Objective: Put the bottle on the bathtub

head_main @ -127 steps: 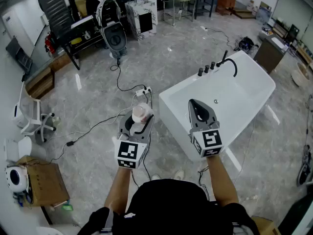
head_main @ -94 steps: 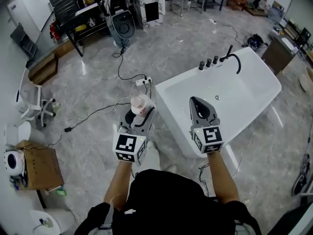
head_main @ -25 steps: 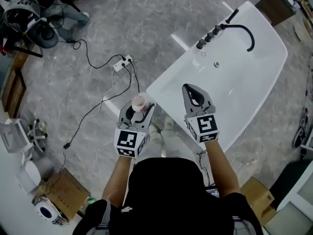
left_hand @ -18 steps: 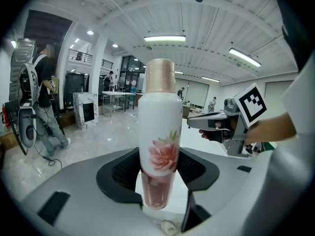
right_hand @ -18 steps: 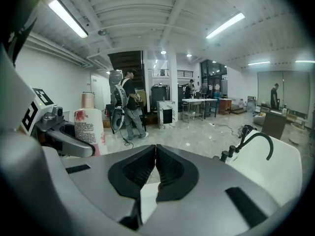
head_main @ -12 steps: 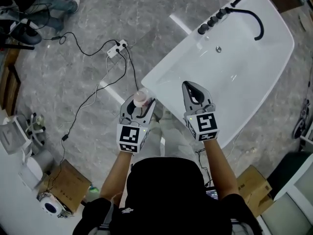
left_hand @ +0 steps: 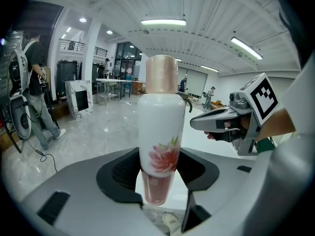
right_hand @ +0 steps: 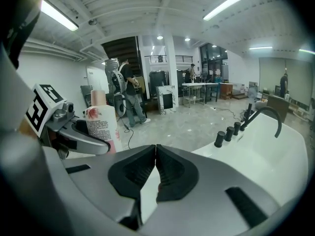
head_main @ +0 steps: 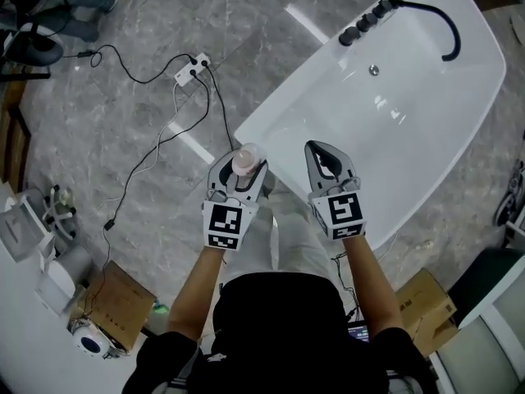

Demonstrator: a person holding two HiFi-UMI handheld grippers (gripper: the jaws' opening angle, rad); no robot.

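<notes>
A white bottle (left_hand: 158, 132) with a pink flower print and a rose-gold cap stands upright between the jaws of my left gripper (head_main: 243, 171), which is shut on its lower body. In the head view the bottle (head_main: 245, 160) hangs just over the near left corner of the white bathtub (head_main: 426, 130). My right gripper (head_main: 328, 158) is shut with nothing in it, its jaw tips touching, held above the tub's near rim. From the right gripper view the bottle (right_hand: 101, 124) shows at the left and the tub (right_hand: 275, 151) stretches off to the right.
A black faucet (head_main: 443, 35) and several black knobs (head_main: 365, 25) sit at the tub's far end. A power strip (head_main: 190, 68) with cables lies on the grey marble floor to the left. A cardboard box (head_main: 119, 306) stands at lower left.
The person has stepped closer to the tub. My left gripper with the bottle has moved right, from over the floor to the tub's near corner. The right gripper stays shut.
</notes>
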